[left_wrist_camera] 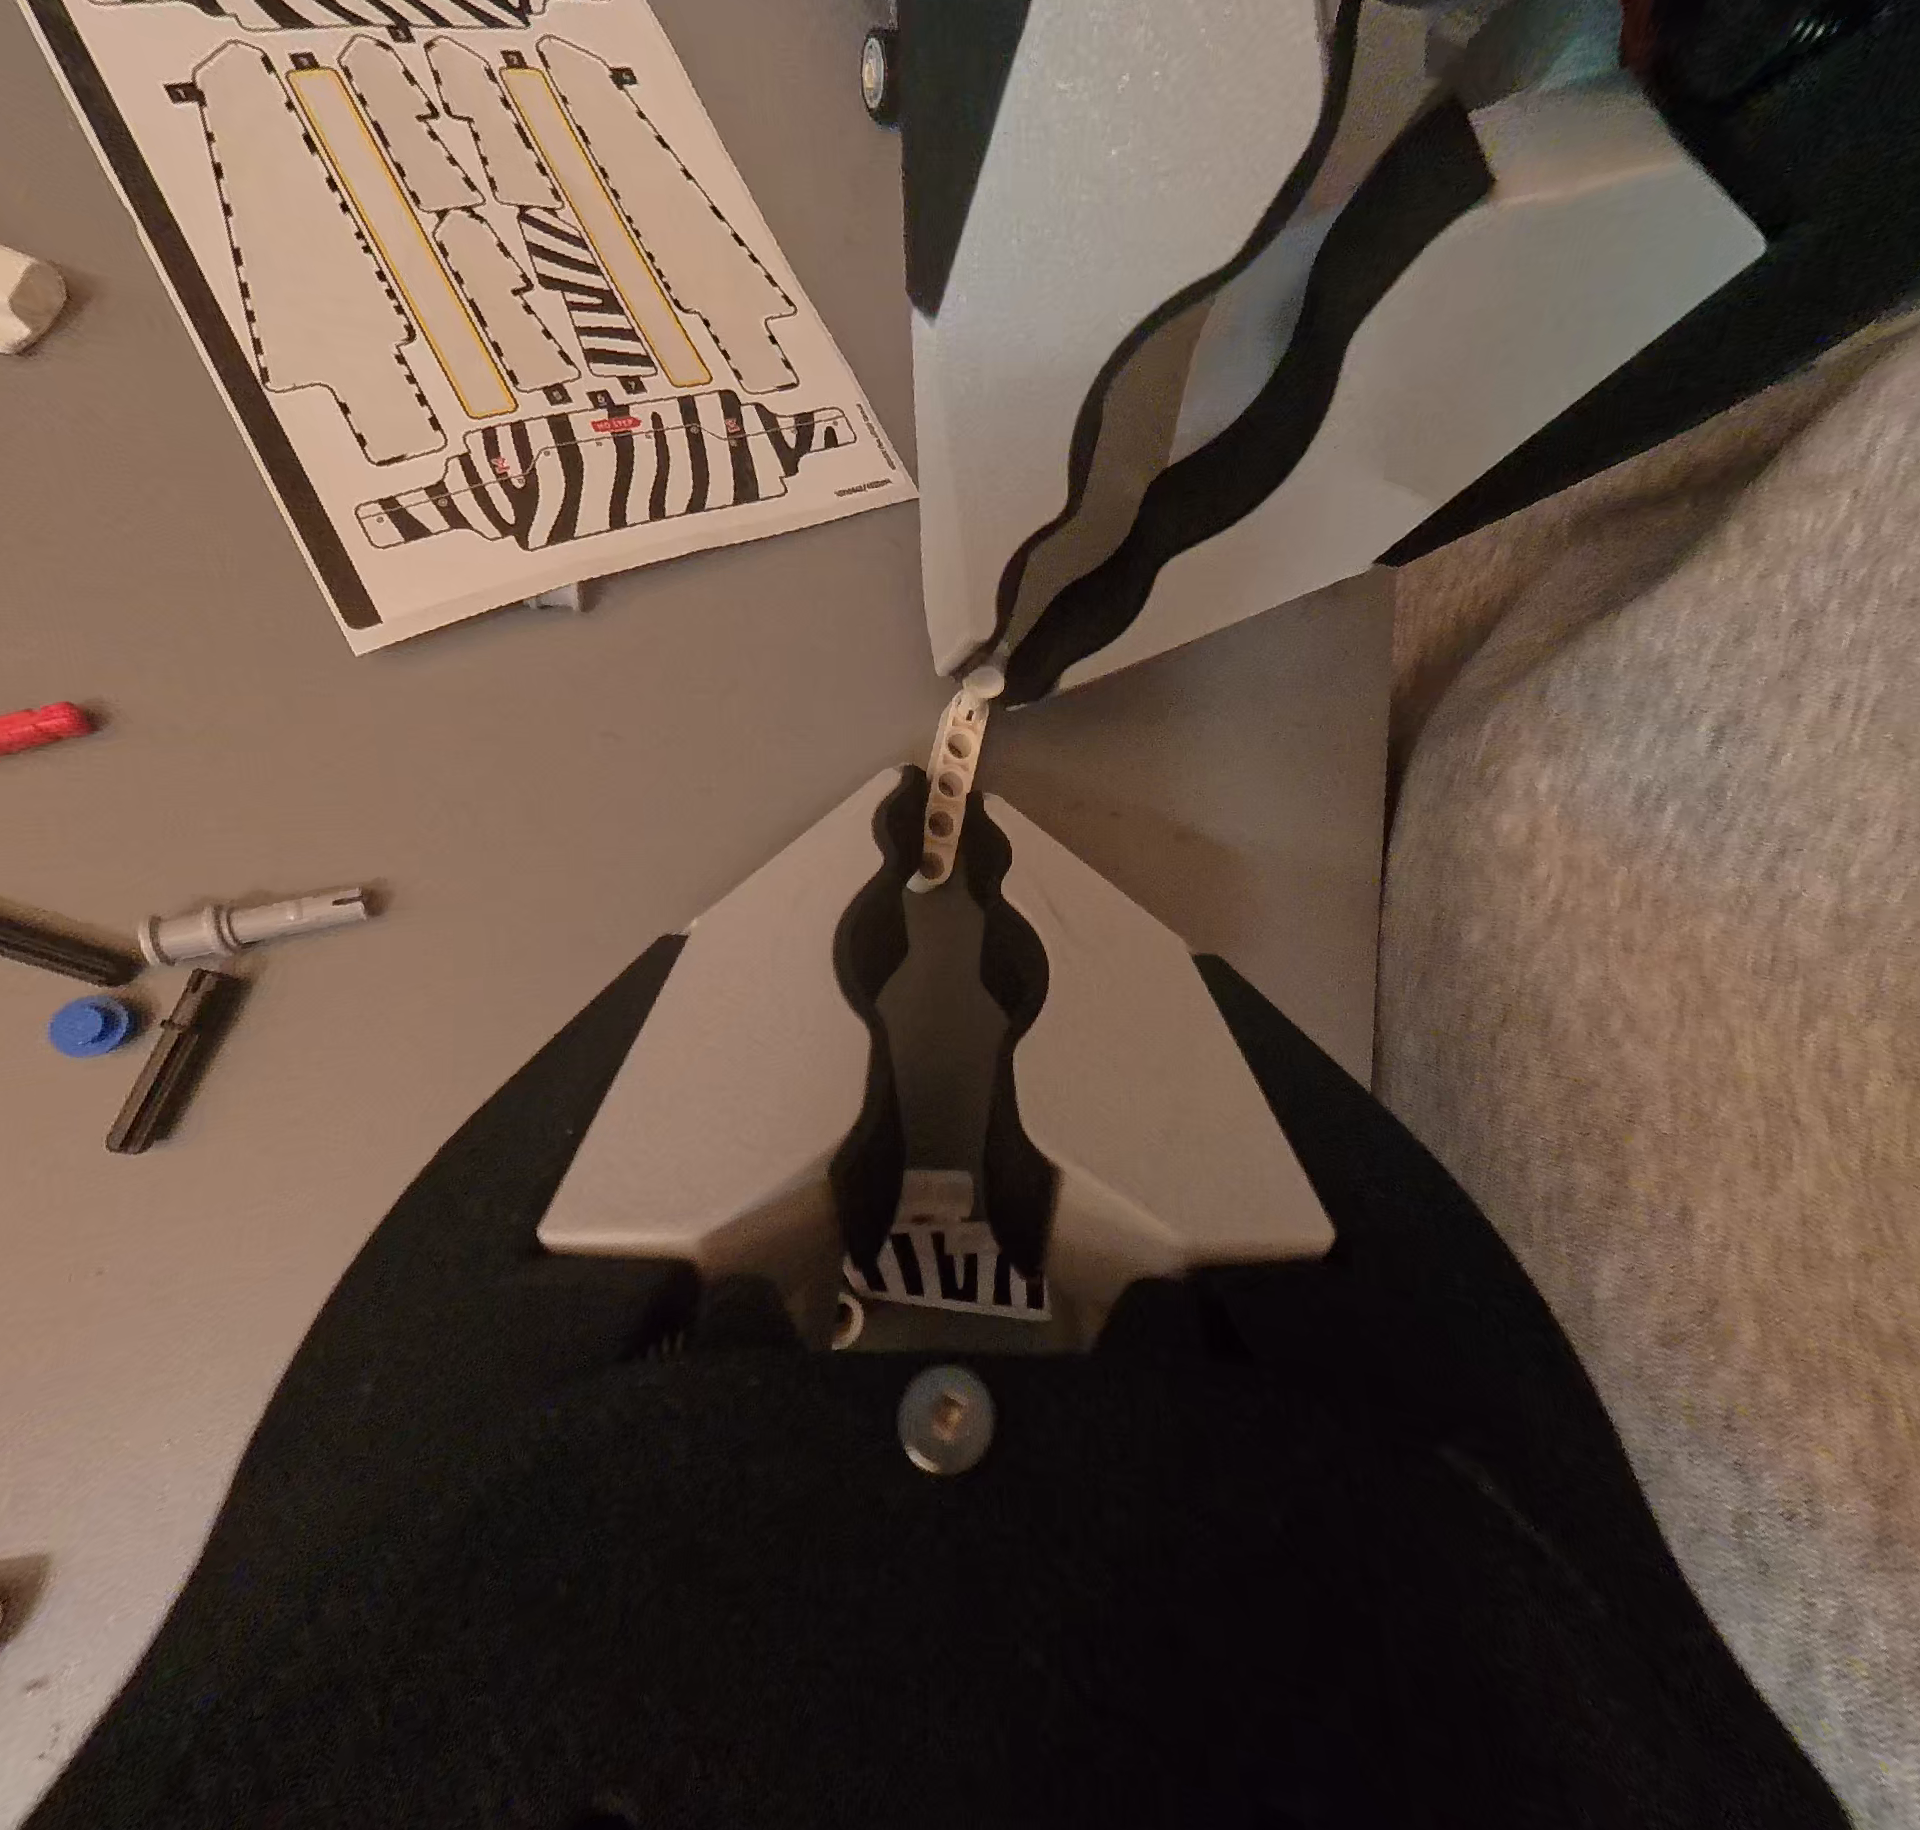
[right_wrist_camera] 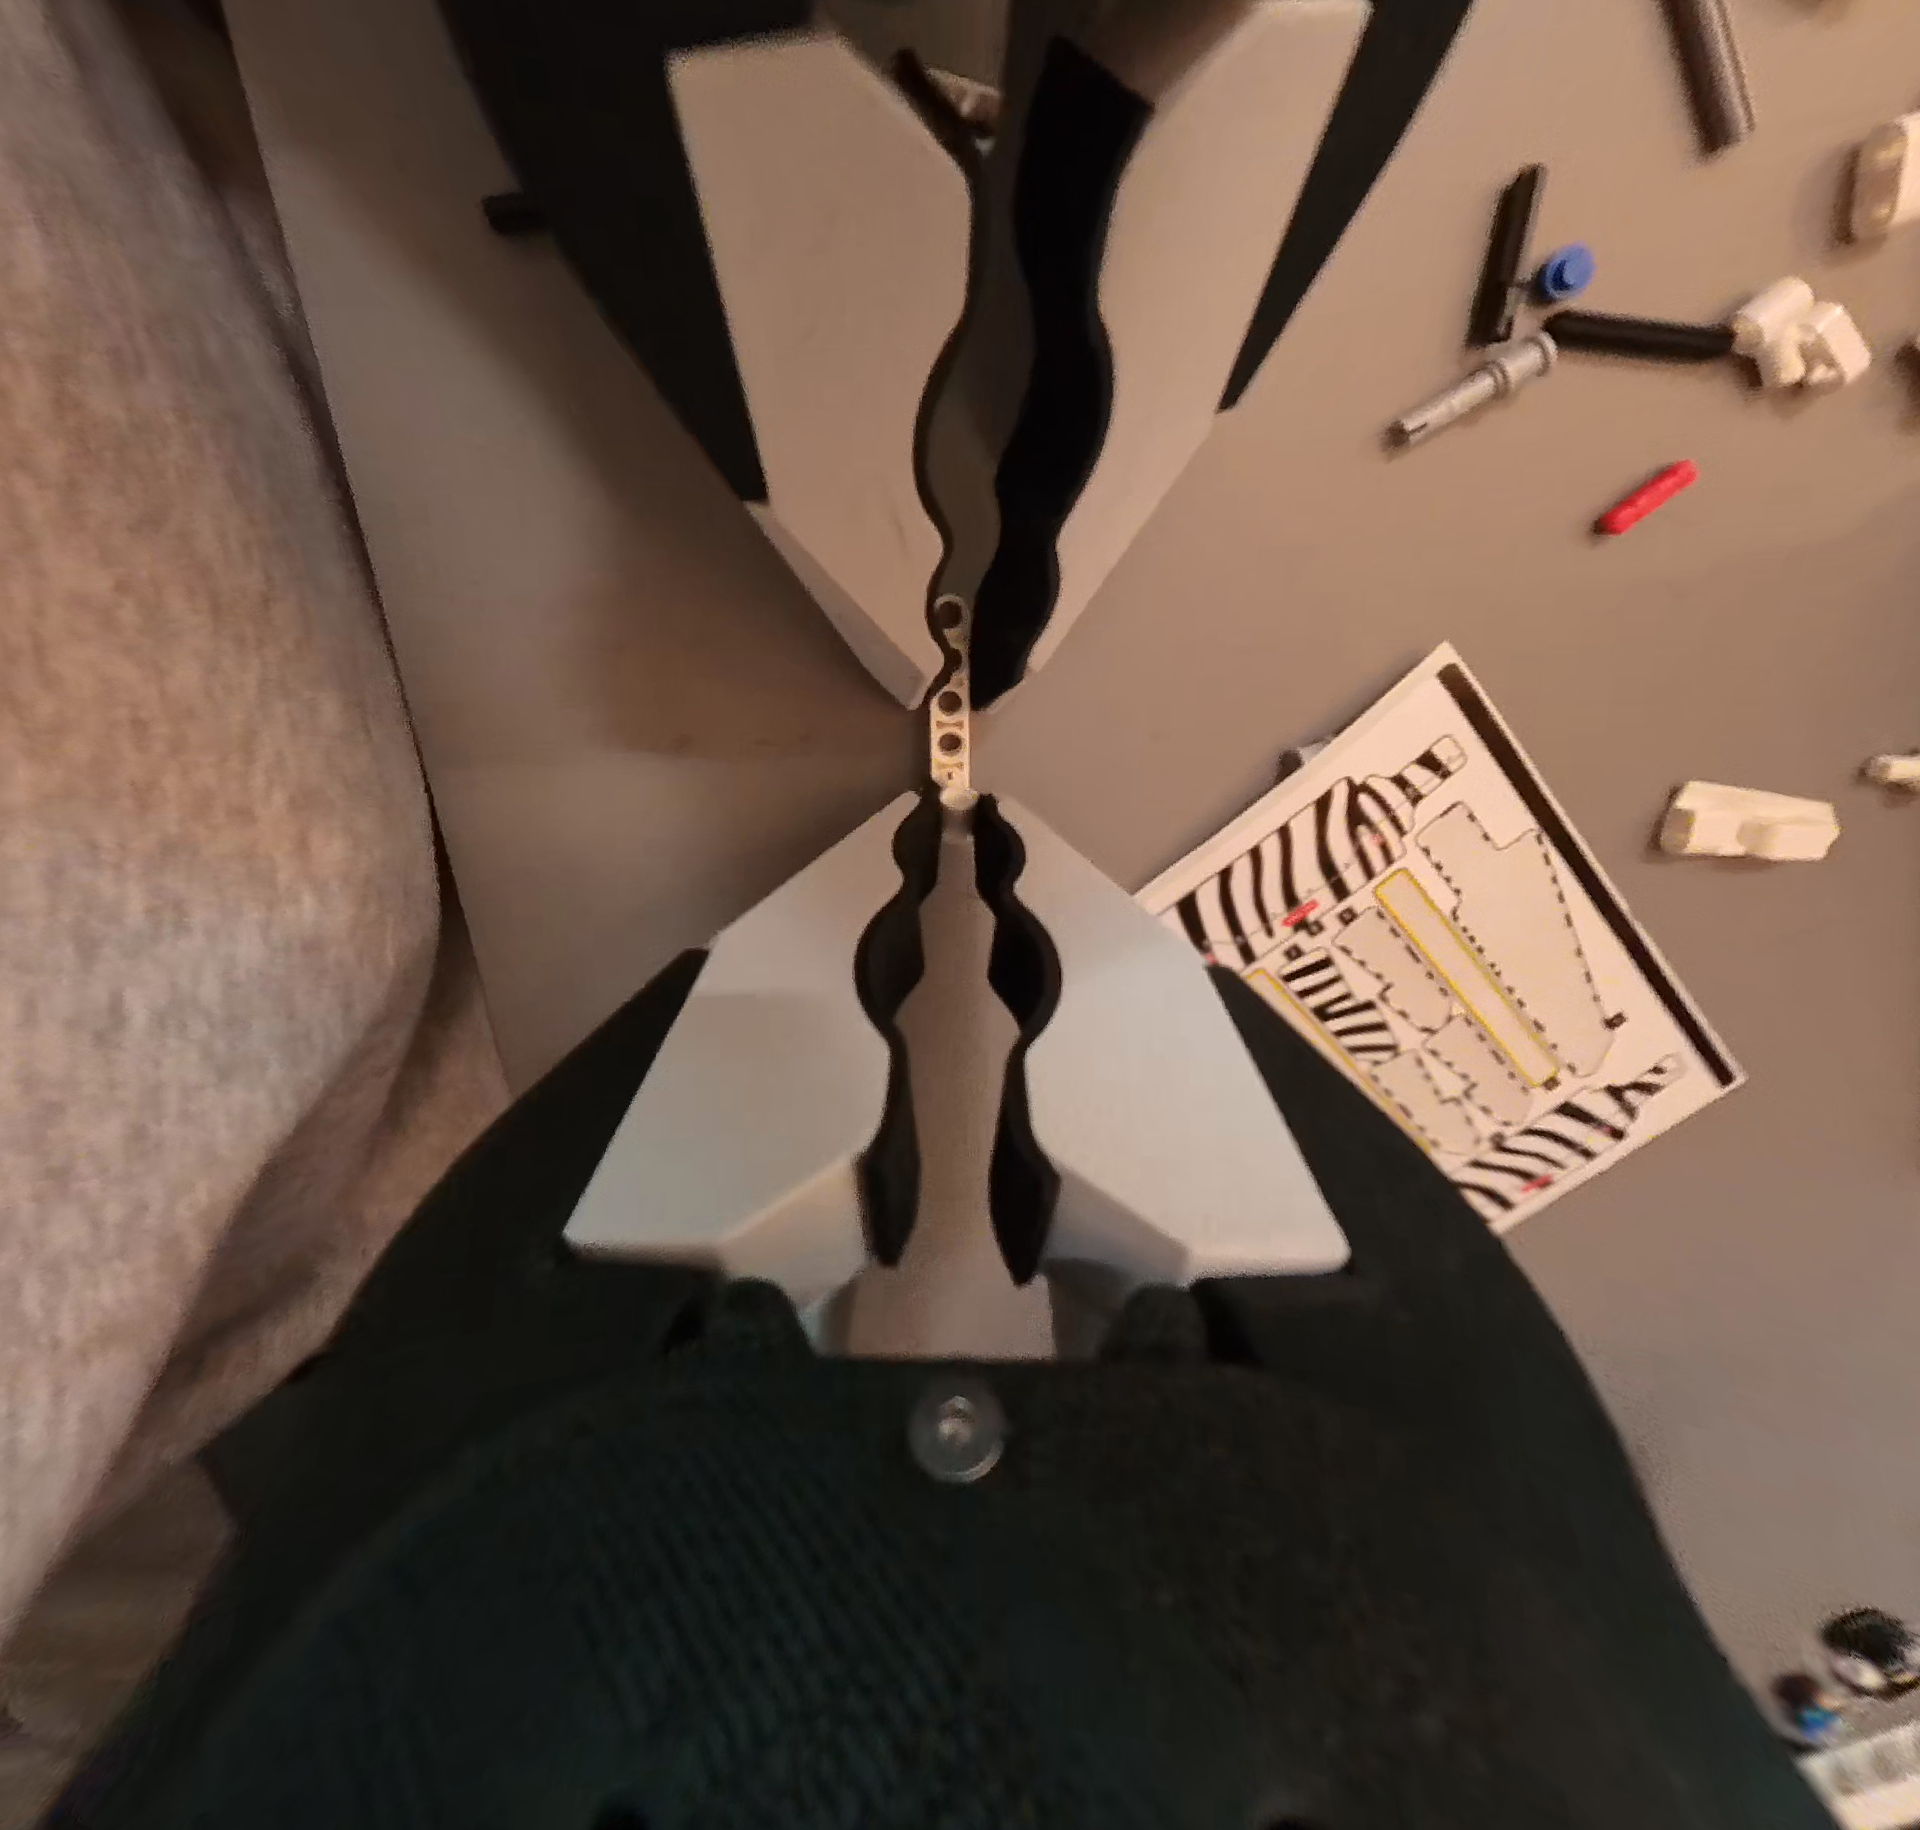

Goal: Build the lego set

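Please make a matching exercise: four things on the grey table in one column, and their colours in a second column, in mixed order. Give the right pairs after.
Things:
1. sticker sheet
2. short flat bar
3. round stud piece
4. long pin

Colours:
A. blue
B. light grey
C. white with black zebra stripes
D. red

Pairs: 1-C, 2-D, 3-A, 4-B

Just a plain grey table [left_wrist_camera: 312,793] with a flat matte top, lit warm and kind of dim so everything goes a bit orange. Right up against its edge there's a fuzzy beige fabric [left_wrist_camera: 1662,949], might be carpet or a sofa, can't tell which.
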Demonstrator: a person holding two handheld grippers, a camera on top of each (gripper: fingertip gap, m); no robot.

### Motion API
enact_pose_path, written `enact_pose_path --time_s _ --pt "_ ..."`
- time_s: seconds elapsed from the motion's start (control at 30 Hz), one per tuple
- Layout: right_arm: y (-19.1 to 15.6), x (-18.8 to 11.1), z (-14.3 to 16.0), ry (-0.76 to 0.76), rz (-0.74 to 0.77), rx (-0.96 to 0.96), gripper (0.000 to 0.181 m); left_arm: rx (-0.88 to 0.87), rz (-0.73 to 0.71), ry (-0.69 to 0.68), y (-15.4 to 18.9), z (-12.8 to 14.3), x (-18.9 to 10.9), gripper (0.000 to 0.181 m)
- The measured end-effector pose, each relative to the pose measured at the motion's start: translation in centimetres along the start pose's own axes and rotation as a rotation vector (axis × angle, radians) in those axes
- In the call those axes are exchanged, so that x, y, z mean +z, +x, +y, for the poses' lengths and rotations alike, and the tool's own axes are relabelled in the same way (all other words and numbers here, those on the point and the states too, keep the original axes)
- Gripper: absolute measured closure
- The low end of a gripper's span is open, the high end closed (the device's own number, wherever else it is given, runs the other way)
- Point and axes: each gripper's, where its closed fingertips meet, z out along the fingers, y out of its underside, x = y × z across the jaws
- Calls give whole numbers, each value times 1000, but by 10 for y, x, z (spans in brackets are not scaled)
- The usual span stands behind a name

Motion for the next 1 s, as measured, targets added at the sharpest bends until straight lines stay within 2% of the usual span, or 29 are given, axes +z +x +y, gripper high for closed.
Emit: enact_pose_path --time_s 0.1,0.2,0.53,1.0 --pt "1 0 0 3 15 68 176 -3 0 1 0 0 0 175" --pt "1 0 0 -19 47 58 176 -4 -2 2 -1 0 0 175" --pt "1 1 -4 -128 128 -172 176 -13 1 4 -1 0 0 175" --pt "3 2 -2 -68 77 76 176 -41 13 9 -1 0 0 175"
